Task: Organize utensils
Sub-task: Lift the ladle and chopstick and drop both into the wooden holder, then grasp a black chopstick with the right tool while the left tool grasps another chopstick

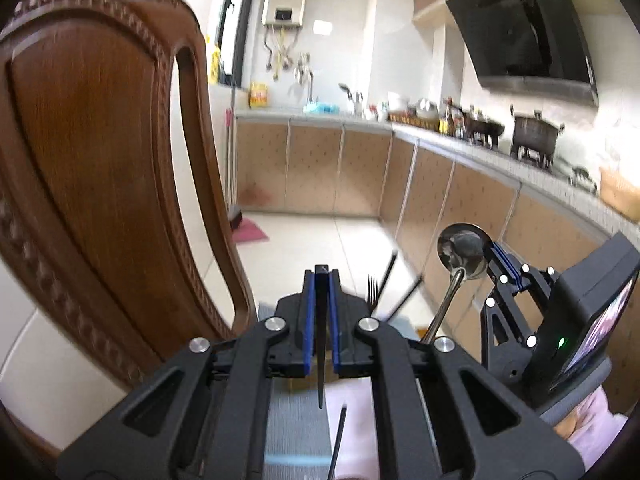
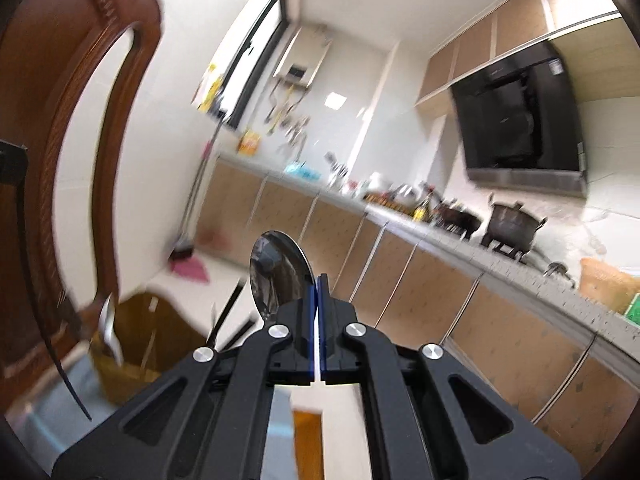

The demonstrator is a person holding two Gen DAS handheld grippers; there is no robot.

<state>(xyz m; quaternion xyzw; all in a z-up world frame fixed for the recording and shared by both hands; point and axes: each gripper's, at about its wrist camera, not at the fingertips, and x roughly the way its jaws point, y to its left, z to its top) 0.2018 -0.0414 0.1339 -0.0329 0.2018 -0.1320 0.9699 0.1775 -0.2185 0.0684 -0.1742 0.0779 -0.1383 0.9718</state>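
My left gripper [image 1: 322, 276] is shut on a thin black chopstick [image 1: 320, 360] that runs lengthwise between its blue pads. A second black chopstick [image 1: 338, 440] shows lower down, under the gripper. My right gripper [image 2: 319, 284] is shut on the handle of a steel spoon [image 2: 280, 276], whose bowl sticks up to the left of the fingers. In the left wrist view that spoon [image 1: 464, 248] and the right gripper [image 1: 496, 254] are held up at the right. A brown holder [image 2: 136, 340] below holds another spoon [image 2: 108, 328], chopsticks [image 2: 228, 312] and a fork [image 1: 372, 288].
A carved wooden chair back [image 1: 92, 160] fills the left side, close to both grippers. A kitchen counter [image 1: 460, 140] with pots [image 1: 534, 132] and bottles runs along the right under a black range hood [image 1: 524, 32]. Pale tiled floor [image 1: 312, 248] lies ahead, with a pink cloth [image 1: 248, 232].
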